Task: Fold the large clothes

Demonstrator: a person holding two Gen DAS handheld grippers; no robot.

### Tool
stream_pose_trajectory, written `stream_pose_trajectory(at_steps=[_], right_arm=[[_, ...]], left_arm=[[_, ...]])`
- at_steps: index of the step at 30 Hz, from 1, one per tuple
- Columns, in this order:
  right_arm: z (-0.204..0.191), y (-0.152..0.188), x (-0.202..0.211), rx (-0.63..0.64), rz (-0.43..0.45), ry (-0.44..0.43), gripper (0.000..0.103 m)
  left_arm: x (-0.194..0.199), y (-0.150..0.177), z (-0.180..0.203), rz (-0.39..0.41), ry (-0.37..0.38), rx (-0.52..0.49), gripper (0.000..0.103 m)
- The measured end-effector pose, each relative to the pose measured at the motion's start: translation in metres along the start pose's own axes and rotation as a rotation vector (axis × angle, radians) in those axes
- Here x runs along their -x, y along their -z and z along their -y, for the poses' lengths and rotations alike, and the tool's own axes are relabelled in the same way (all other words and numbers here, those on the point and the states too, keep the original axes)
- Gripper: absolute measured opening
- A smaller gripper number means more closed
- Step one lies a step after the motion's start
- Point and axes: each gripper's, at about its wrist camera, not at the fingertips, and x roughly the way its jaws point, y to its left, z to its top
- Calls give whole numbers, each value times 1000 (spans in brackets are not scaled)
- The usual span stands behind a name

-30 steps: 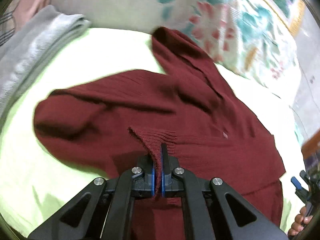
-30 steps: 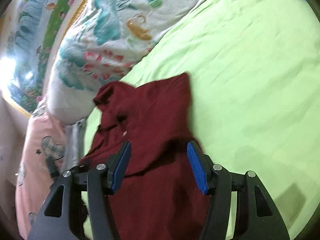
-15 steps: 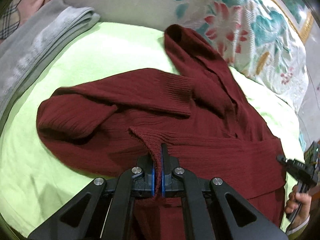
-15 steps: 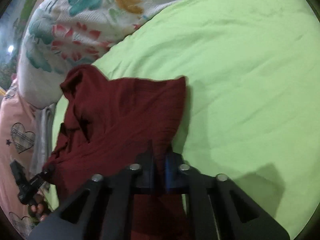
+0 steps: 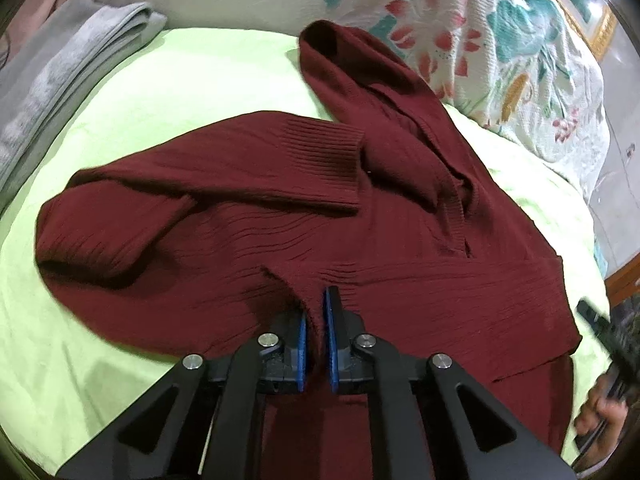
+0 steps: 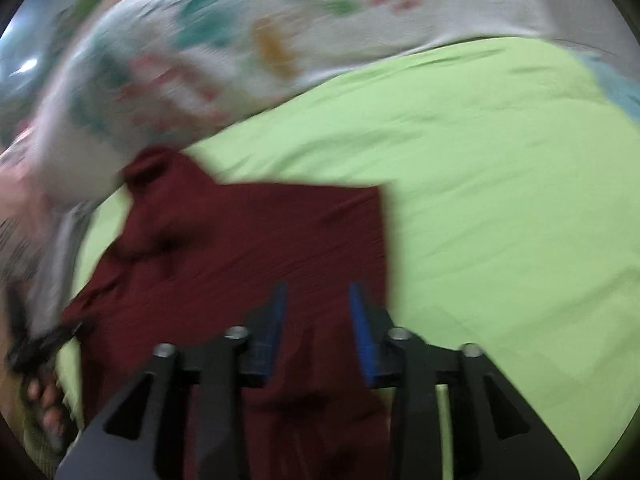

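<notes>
A maroon knit sweater (image 5: 240,208) lies on the green sheet (image 5: 180,80), one ribbed-cuffed sleeve folded across its body. My left gripper (image 5: 316,300) pinches a raised fold of the knit at the near edge; its jaws are starting to open, with the cloth still between the pads. In the blurred right wrist view, my right gripper (image 6: 318,292) hovers over the sweater (image 6: 248,232) near its right edge. Its jaws are opening, and the blue pads stand apart from the cloth lying under them. The right gripper also shows at the left wrist view's right edge.
A folded grey cloth (image 5: 60,80) lies at the sheet's far left. A floral quilt (image 5: 500,40) is bunched along the far side and also shows as the floral quilt (image 6: 200,40). Bare green sheet (image 6: 500,200) spreads to the sweater's right. A hand (image 6: 44,404) holds the left gripper's handle.
The right gripper's jaws, shut on the sweater's edge half a second ago, now stand apart, and it has swung sideways. The sleeve came to rest across the body. The left pads' gap widened slightly.
</notes>
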Motion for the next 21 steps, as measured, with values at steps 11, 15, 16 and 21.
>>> stream_pose_trajectory(at_steps=[11,15,16,21], right_arm=[[-25,30,23,-40,-59,-78,50],[-51,47,26,-35,-83,-137,53],[-53,52,25,-55,-101,-152,53],[-50,63,9,-101,-168,-139,53]], left_arm=[[45,-28,-23,86,-157,-94,68],[10,-40,11,90,-259,-278,77],[-2,-40,17,80,-291,-315,77],[-52,-43,30,39,-427,-400,77]])
